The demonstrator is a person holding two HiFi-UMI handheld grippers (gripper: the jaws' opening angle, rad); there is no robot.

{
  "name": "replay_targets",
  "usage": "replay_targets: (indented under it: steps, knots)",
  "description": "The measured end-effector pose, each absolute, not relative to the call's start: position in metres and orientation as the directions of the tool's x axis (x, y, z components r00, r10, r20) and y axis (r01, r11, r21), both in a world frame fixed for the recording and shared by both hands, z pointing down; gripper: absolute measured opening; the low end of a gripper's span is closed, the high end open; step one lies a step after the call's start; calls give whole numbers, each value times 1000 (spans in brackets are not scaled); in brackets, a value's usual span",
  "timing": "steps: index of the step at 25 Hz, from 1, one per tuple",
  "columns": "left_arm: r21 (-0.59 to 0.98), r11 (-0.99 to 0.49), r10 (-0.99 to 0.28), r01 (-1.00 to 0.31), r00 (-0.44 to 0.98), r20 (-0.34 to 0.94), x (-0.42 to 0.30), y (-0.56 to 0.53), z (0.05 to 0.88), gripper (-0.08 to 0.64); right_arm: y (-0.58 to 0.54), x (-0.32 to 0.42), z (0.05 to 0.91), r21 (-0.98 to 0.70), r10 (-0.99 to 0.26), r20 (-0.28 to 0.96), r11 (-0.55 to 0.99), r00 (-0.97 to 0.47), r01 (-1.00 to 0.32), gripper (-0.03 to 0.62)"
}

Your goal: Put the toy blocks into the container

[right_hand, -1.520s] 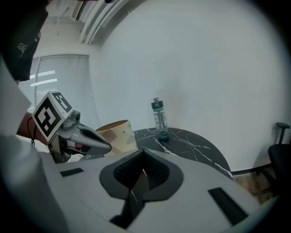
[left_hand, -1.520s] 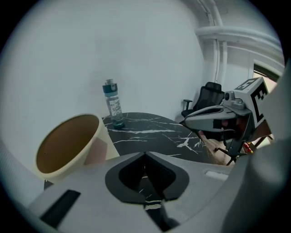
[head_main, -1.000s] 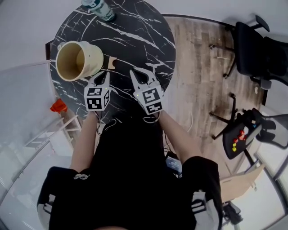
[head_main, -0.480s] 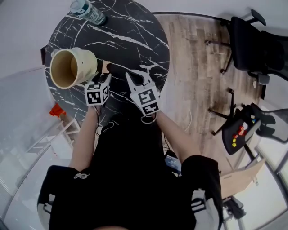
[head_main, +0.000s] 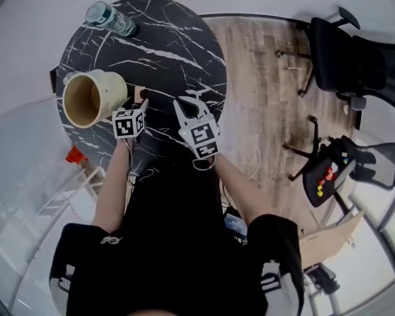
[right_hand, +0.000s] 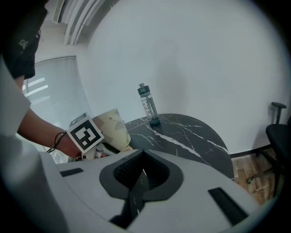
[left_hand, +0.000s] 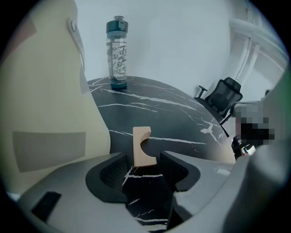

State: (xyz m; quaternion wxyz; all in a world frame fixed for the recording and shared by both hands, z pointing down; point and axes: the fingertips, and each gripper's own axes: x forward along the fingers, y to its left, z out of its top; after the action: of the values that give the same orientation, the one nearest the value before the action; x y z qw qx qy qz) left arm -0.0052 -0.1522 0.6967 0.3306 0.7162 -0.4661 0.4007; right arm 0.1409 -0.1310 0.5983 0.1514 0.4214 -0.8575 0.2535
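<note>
One block [left_hand: 143, 146] is all I can see of the toys: a pale wooden piece with a half-round notch cut in its right side, standing upright on the black marbled table [head_main: 176, 58]. There is one container [head_main: 117, 89], a cream tub at the upper left of the head view. There is one bottle [head_main: 112, 18] at the top edge of the table, and there are two grippers.

The left gripper [left_hand: 144, 164] sits at the middle left of the head view, just right of the container. Its jaws are opening, and the block stands between their tips with a gap on each side, so neither pad presses on it. The block is let go and rests on the table. In the left gripper view the container wall fills the left side, close beside the left jaw, and the block is outside it, just to its right.

The right gripper [right_hand: 143, 157] is at the centre of the head view, beside the left one. Its jaws are closed together with nothing in them. The block lies to its left, apart from it.
</note>
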Motion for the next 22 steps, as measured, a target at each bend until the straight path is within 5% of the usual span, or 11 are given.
replay_targets:
  steps: [4,5,22]
  knots:
    - [95,-332,-403,-939,232,885,-9,-152,702,198,-131,142,599,-308,-646,475,514,-598,-800,-3]
    - [99,-329,-404,-939,235,884,-10,-151,701,145,-131,141,599,-307,-644,475,517,-600,-799,-3]
    - [102,-279,-463,-955,227,857,-28,-115,685,143,-121,94,595,-300,-548,466,641,-695,-706,-3]
